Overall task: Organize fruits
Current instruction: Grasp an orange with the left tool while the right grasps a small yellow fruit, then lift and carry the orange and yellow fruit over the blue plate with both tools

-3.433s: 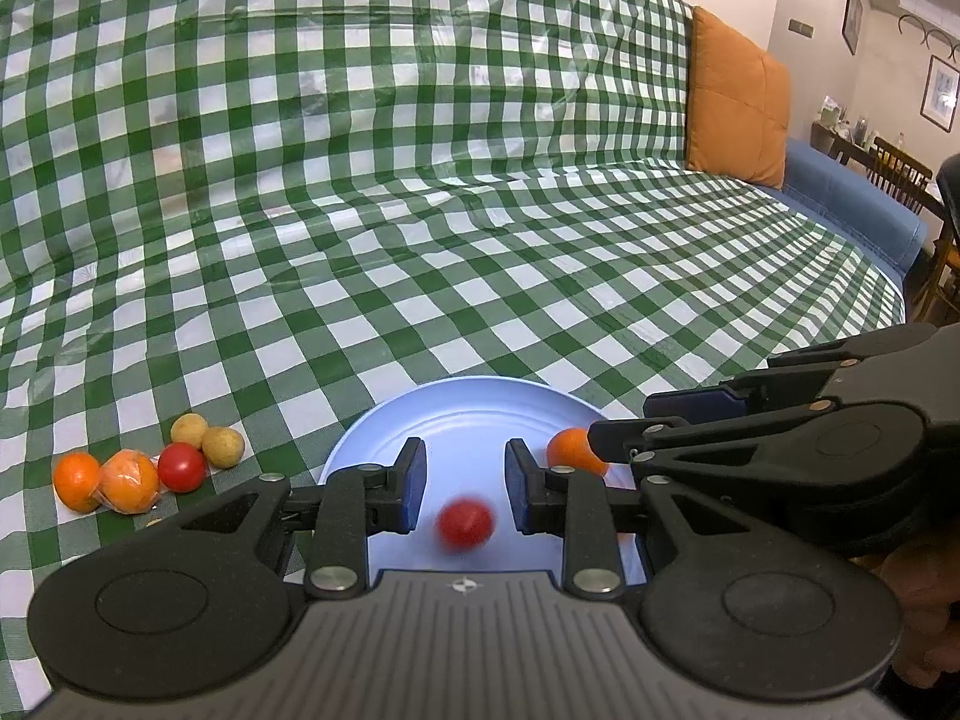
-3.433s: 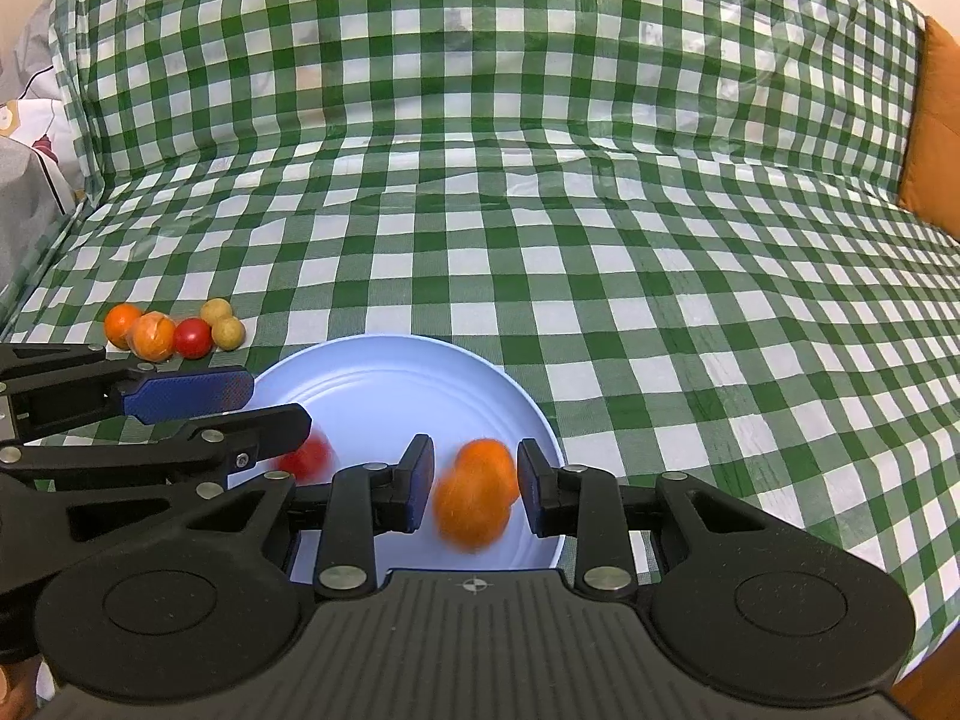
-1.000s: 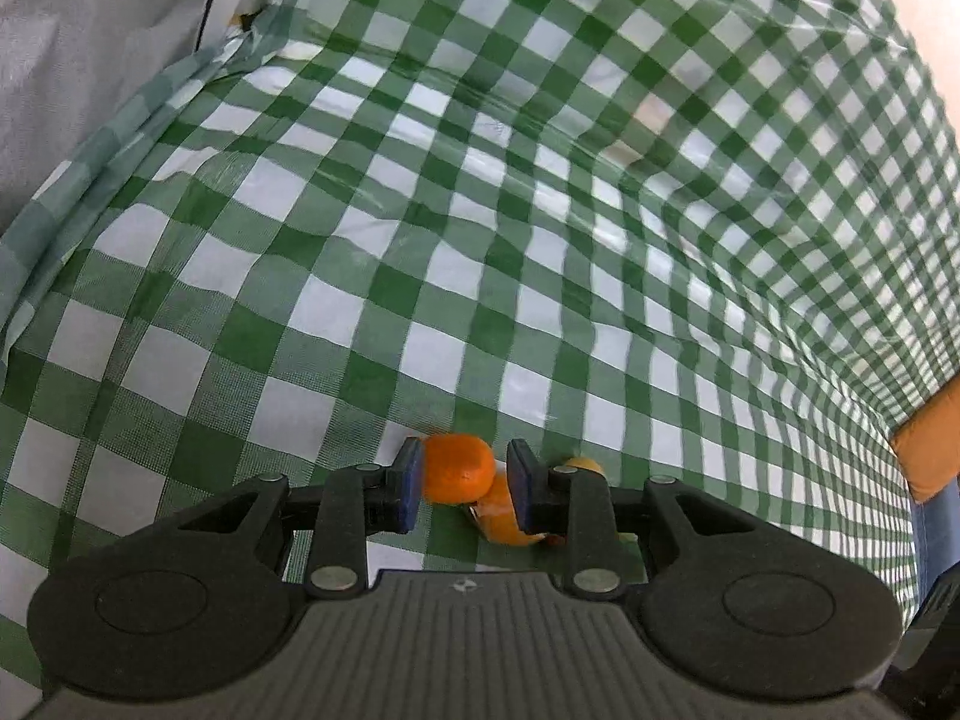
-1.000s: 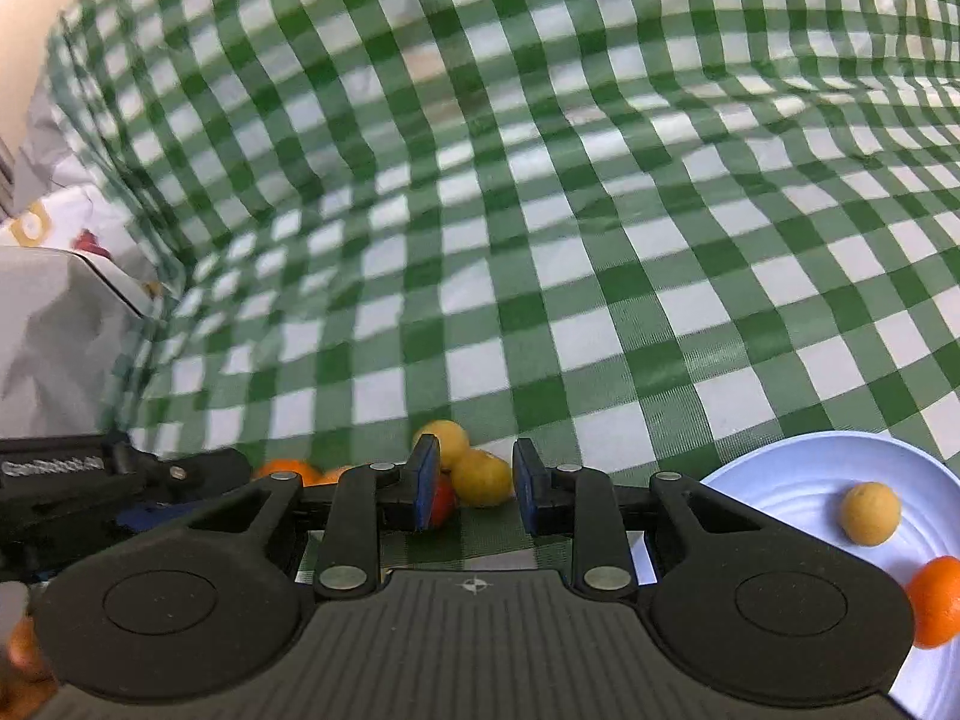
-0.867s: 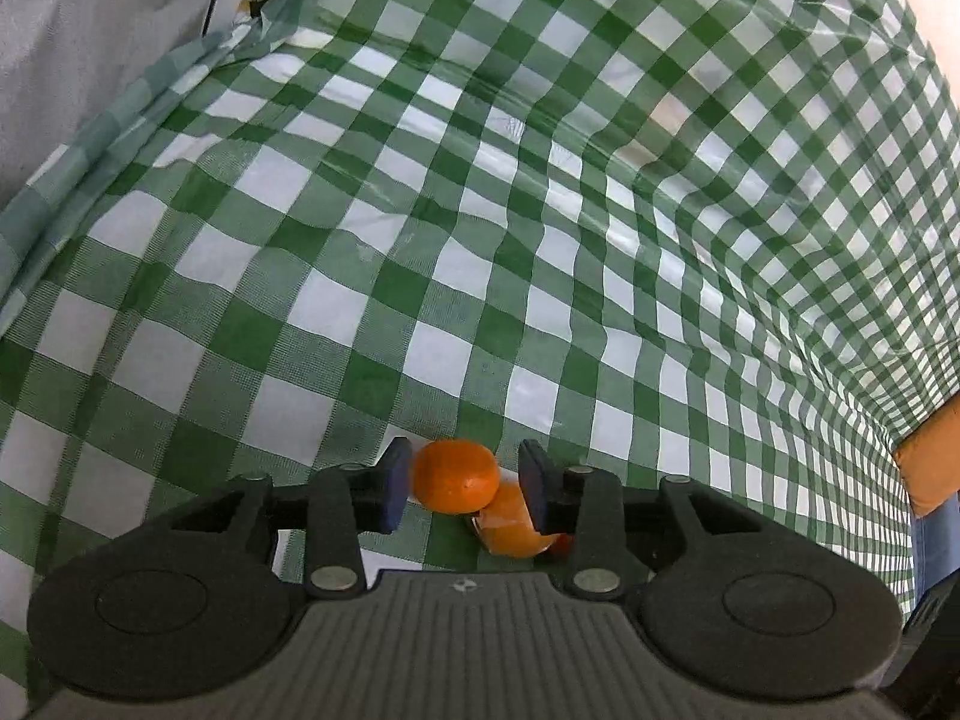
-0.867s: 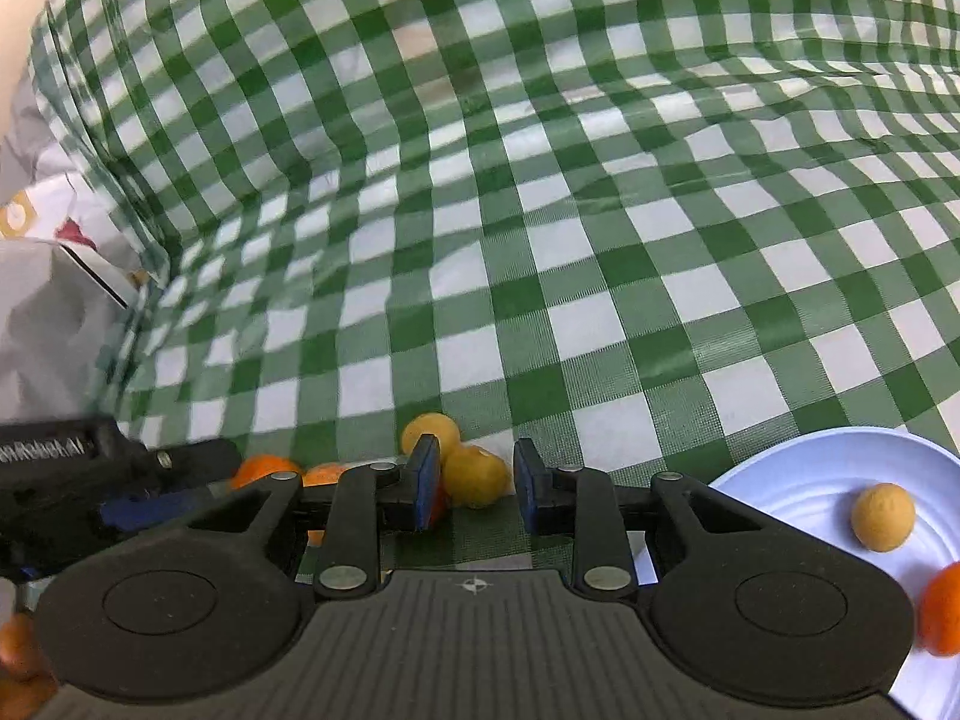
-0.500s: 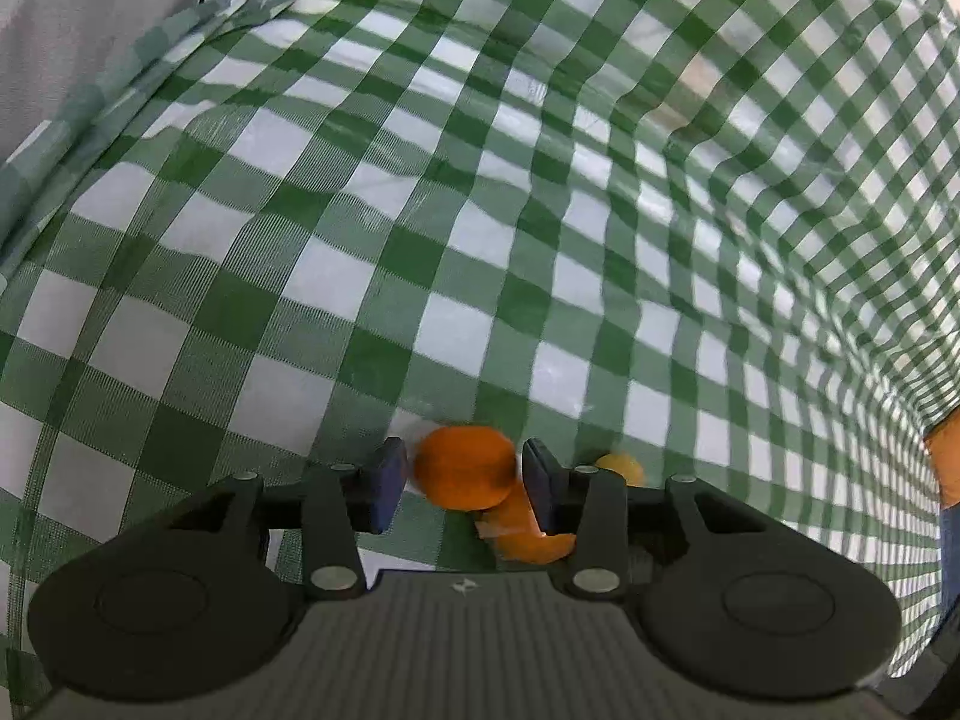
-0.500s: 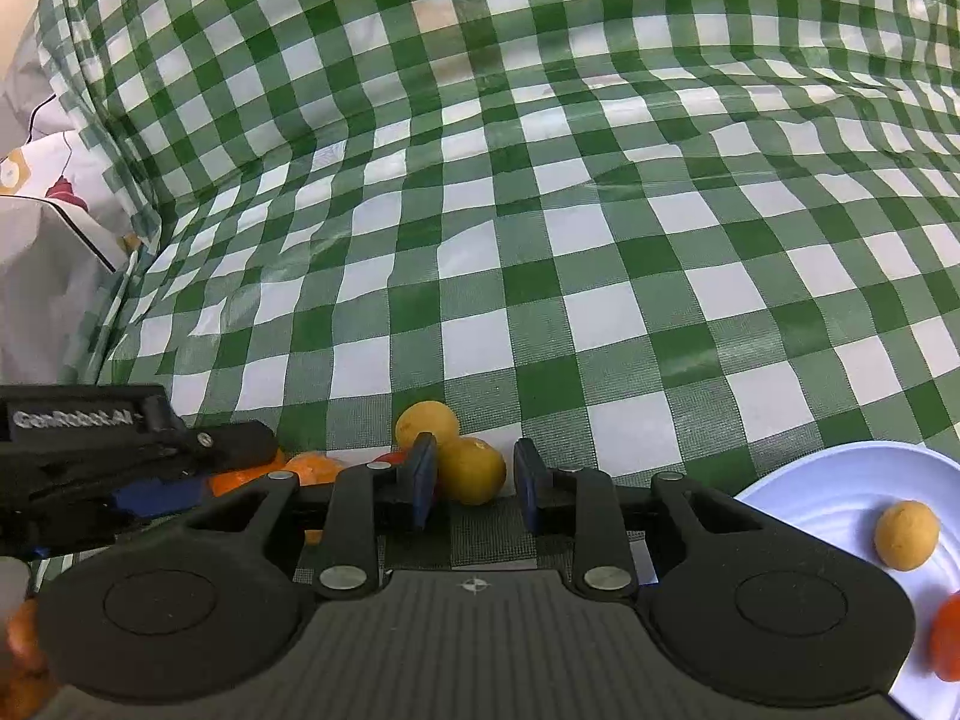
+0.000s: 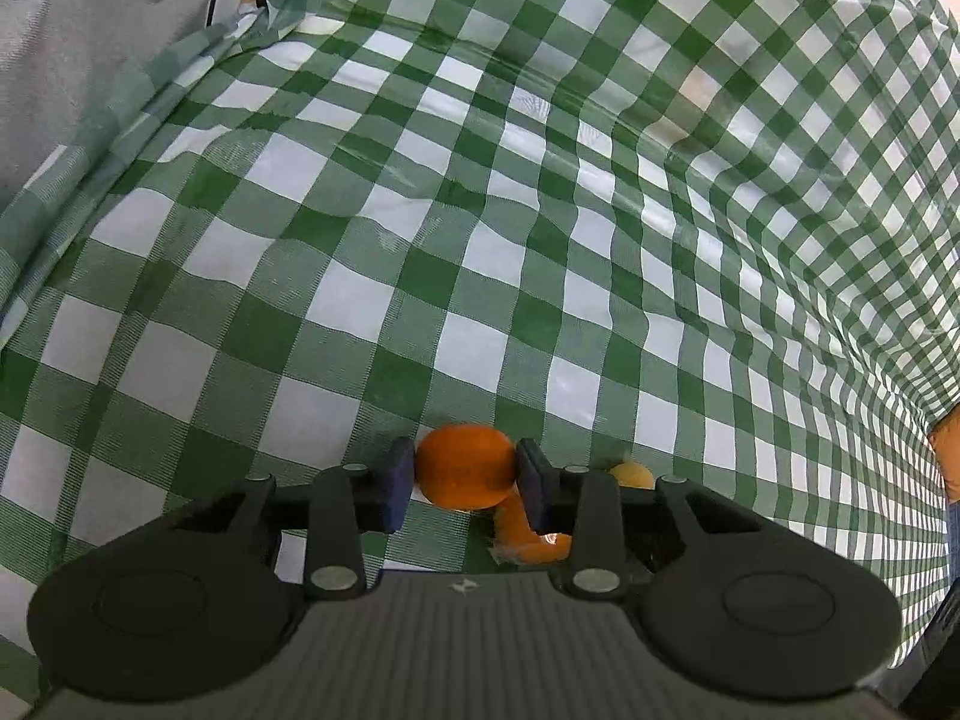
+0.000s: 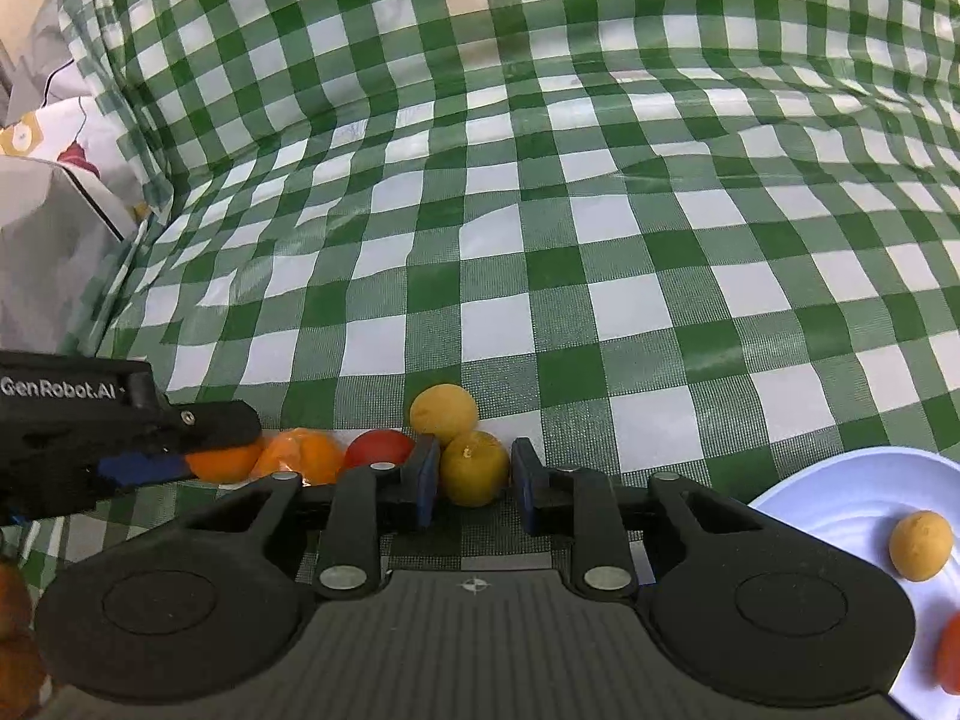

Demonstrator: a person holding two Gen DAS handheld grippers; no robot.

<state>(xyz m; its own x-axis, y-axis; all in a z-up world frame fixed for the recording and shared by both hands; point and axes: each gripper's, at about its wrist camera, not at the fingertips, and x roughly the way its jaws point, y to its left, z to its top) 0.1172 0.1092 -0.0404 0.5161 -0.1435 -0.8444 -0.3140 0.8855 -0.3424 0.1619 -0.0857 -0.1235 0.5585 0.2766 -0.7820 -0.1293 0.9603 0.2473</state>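
In the left wrist view my left gripper (image 9: pixel 465 483) is shut on an orange mandarin (image 9: pixel 466 467) on the green checked cloth. A peeled mandarin (image 9: pixel 528 537) and a yellow fruit (image 9: pixel 630 474) lie just right of it. In the right wrist view my right gripper (image 10: pixel 471 477) is open around a yellow fruit (image 10: pixel 474 467), its left pad touching and a small gap at the right pad. A second yellow fruit (image 10: pixel 443 411), a red tomato (image 10: pixel 378 450) and the peeled mandarin (image 10: pixel 300 457) lie beside it. The left gripper (image 10: pixel 156 456) shows there holding the mandarin (image 10: pixel 225 461).
A light blue plate (image 10: pixel 840 498) at the lower right of the right wrist view holds a yellow fruit (image 10: pixel 921 543) and a red fruit (image 10: pixel 951 660). A grey and white cushion (image 10: pixel 54 228) lies at the left. The checked cloth rises into a backrest behind.
Both grippers left the plate and came to the fruit cluster at the left. The left jaws have closed onto the mandarin. The right jaws have moved around the near yellow fruit.
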